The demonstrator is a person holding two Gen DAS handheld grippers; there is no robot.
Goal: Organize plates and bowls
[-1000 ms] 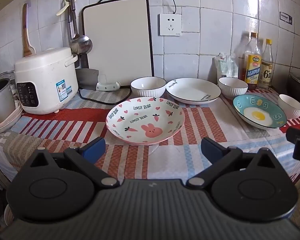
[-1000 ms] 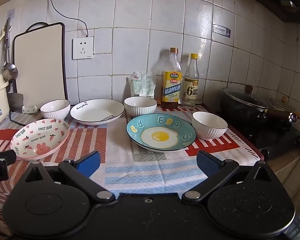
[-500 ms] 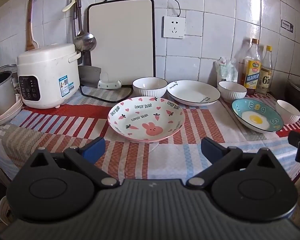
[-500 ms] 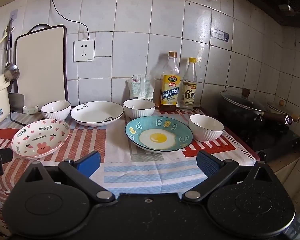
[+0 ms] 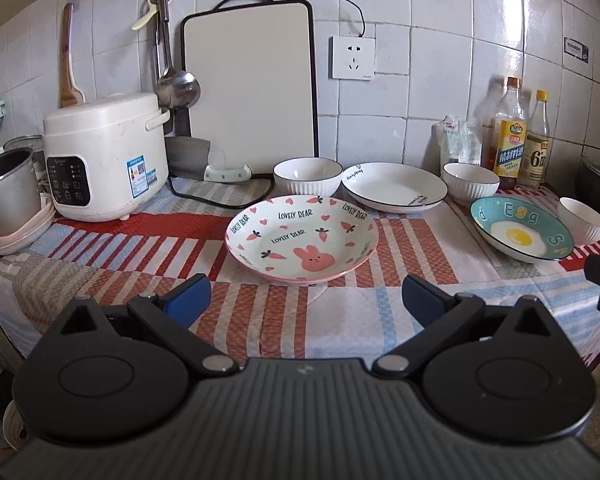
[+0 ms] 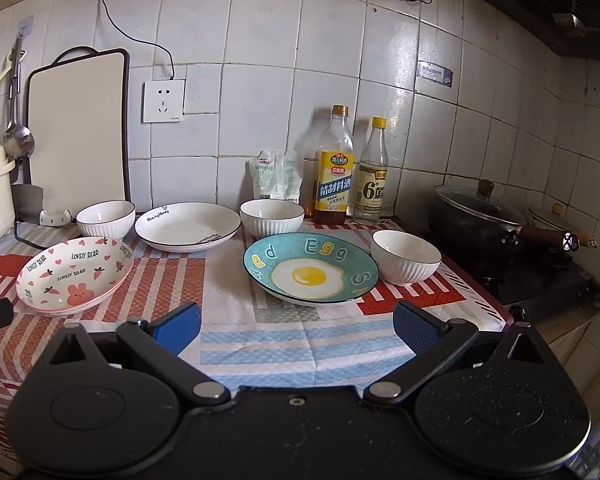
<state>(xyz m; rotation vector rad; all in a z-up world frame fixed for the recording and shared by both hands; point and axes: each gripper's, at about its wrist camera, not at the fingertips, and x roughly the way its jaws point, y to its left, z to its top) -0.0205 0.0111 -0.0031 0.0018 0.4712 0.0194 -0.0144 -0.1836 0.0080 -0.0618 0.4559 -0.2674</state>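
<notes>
A pink rabbit plate (image 5: 302,238) (image 6: 74,274) lies on the striped cloth, just beyond my open, empty left gripper (image 5: 306,300). A blue egg plate (image 6: 311,273) (image 5: 522,228) lies just beyond my open, empty right gripper (image 6: 296,322). A white plate (image 5: 394,186) (image 6: 188,226) sits at the back. Three white ribbed bowls stand apart: one back left (image 5: 307,176) (image 6: 105,219), one back middle (image 5: 471,183) (image 6: 272,217), one at the right (image 6: 406,256) (image 5: 582,220).
A rice cooker (image 5: 104,156), a metal pot (image 5: 6,192) and a cutting board (image 5: 250,80) stand at the left and back. Two bottles (image 6: 334,166) (image 6: 373,168) stand by the wall. A wok (image 6: 478,216) sits on the stove at the right.
Both grippers have drawn back and tilted up a little, so the plates sit slightly farther off and more wall shows. Nothing on the counter has moved.
</notes>
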